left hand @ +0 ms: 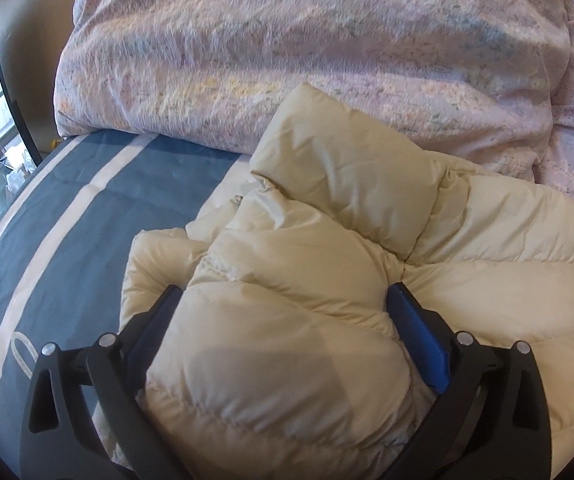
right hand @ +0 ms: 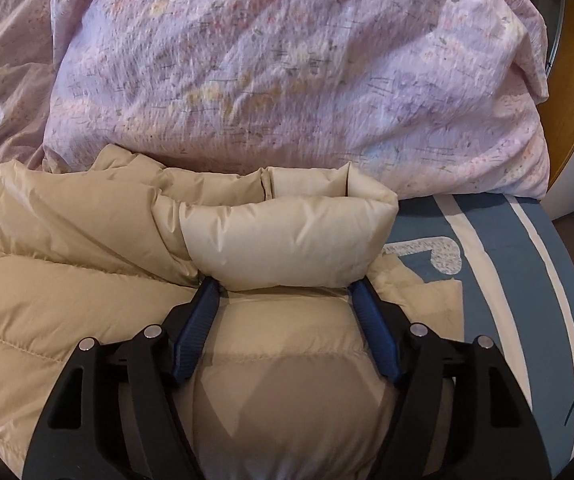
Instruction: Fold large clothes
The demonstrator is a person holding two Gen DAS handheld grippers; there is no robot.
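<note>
While your left gripper (left hand: 283, 300) and right gripper (right hand: 285, 284) each clamp the puffy, slippery down jacket (left hand: 487, 280), regrip a stitched seam at 12 o'clock.

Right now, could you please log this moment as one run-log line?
task: fold jacket | left gripper: shut on puffer jacket | right gripper: shut on puffer jacket | surface: bed

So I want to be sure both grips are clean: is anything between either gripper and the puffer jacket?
Nothing visible. The left gripper and right gripper each have the cream puffer jacket bulging directly between their fingers. The pink duvet lies beyond it, clear of both grips.
</note>
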